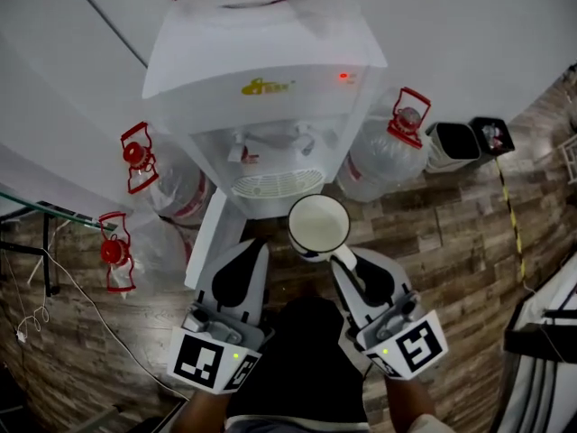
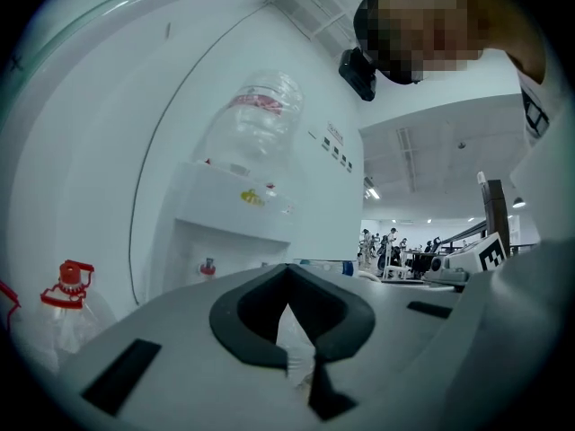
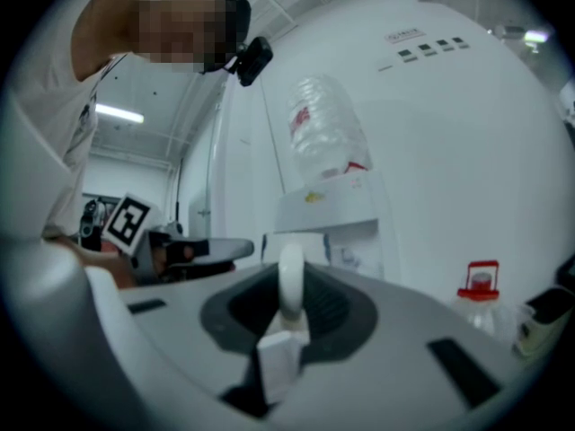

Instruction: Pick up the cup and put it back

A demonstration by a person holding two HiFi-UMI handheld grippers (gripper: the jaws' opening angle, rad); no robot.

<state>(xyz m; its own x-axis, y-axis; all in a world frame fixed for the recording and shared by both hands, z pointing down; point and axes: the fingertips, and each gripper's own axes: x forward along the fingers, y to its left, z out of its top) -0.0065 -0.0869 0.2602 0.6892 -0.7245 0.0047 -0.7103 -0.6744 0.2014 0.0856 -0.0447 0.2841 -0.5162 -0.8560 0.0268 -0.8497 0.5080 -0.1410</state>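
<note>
A white cup (image 1: 318, 225) hangs upright in the air just in front of the water dispenser's drip grille (image 1: 278, 184), and its inside looks empty. My right gripper (image 1: 345, 258) is shut on the cup's handle. In the right gripper view the handle (image 3: 290, 281) stands pinched between the dark pads, with the cup's body (image 3: 293, 245) beyond it. To the cup's left, my left gripper (image 1: 257, 246) sits shut with nothing in it. The left gripper view shows its jaw tips (image 2: 287, 277) meeting and the dispenser (image 2: 238, 223) ahead.
The white water dispenser (image 1: 261, 88) stands against the wall, its two taps (image 1: 270, 142) above the grille. Large water bottles with red handles stand at its left (image 1: 185, 188) and right (image 1: 383, 156). Small bins (image 1: 455, 142) stand at the right on the wooden floor (image 1: 451, 233).
</note>
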